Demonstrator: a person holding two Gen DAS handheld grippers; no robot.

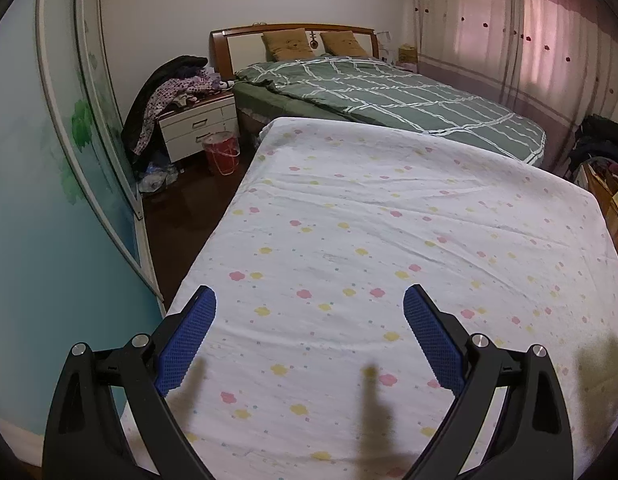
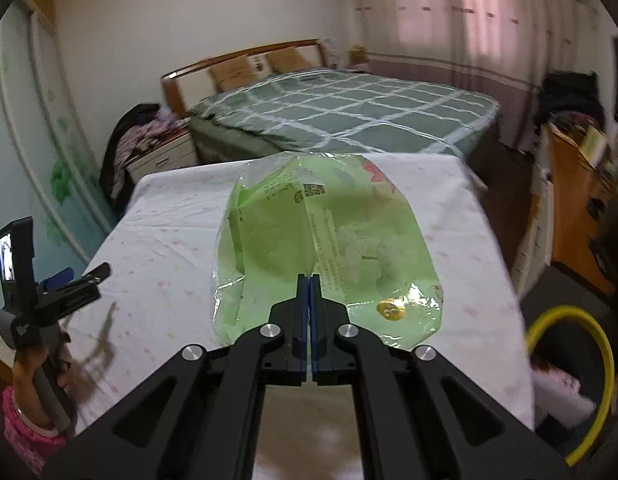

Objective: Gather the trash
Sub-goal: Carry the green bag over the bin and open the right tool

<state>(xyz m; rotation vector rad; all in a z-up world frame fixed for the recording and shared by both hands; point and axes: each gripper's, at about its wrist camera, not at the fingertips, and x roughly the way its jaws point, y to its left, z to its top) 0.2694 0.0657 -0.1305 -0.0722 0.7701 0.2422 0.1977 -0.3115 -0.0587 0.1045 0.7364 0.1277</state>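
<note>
My right gripper (image 2: 309,280) is shut on a green translucent plastic bag (image 2: 329,248) with printed text and a yellow sticker, and holds it up above the flower-print sheet (image 2: 169,232). The bag fills the middle of the right wrist view. My left gripper (image 1: 310,300) is open and empty above the same sheet (image 1: 389,220). It also shows in the right wrist view (image 2: 91,276) at the left edge, held in a hand.
A yellow-rimmed bin (image 2: 589,380) sits at the lower right beside the sheet. A green checked bed (image 1: 389,92) lies beyond. A white nightstand (image 1: 197,124) with piled clothes and a red bucket (image 1: 223,154) stand at the left. Curtains (image 1: 529,40) hang at the right.
</note>
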